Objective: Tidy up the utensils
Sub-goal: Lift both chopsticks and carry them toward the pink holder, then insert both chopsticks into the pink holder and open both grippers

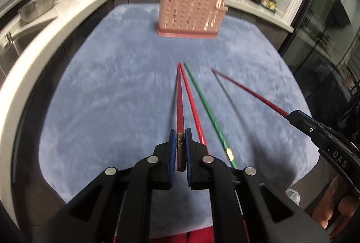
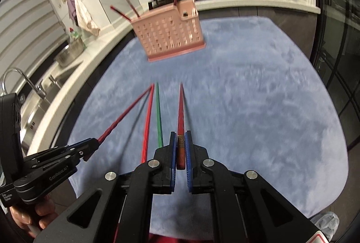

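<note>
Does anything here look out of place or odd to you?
Only loose chopsticks: a bright red one and a green one lie on the blue mat instead of standing in the pink holder. Nothing looks spilled or broken.

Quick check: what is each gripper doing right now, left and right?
Left gripper: shut on a dark red chopstick.
Right gripper: shut on another dark red chopstick.
</note>
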A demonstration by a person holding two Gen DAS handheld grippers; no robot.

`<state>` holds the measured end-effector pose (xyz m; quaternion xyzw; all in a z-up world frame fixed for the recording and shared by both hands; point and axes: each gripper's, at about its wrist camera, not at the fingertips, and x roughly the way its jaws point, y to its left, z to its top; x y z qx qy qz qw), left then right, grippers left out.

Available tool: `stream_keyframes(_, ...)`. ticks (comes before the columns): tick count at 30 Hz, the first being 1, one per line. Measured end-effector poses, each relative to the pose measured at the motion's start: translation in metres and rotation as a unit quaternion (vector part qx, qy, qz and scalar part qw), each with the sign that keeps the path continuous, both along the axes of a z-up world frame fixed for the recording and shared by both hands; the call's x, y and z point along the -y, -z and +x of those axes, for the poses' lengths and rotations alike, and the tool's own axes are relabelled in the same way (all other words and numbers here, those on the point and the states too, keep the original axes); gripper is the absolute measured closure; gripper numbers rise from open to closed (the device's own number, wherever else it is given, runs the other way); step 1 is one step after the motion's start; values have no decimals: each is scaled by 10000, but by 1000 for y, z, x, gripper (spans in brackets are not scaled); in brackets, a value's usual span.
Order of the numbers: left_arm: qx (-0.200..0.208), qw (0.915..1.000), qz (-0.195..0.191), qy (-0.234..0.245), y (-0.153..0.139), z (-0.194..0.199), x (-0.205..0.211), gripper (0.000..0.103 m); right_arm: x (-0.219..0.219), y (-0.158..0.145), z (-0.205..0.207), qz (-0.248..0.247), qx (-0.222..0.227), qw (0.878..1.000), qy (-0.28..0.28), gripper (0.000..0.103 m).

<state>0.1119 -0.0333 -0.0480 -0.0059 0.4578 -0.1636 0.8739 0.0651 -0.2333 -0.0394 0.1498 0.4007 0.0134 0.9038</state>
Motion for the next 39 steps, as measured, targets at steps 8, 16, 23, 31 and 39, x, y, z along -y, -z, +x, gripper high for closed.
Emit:
stream_keyframes(8,613,9981,-43,-93,-52,24,-1,97,16,-43,19,-90,486,9987,111,95)
stream_keyframes(16,1151,9932,-24,-192,-91,60,4,97,28,-74,45,-141,844,9962,136,95)
stream_keyframes(23,1449,9892,-38,-217,-118,91,11,97,32,-94,72,-144,1046,9944,107,95)
stream_keyframes(31,1811,9826,-263,-314,-162,132,12,97,43,-130,114,50,1382,9904,23,95)
stream_keyframes(39,2476,9665,-541,-417,-224,171,22,97,60,-181,164,441,1959,9796,48,95)
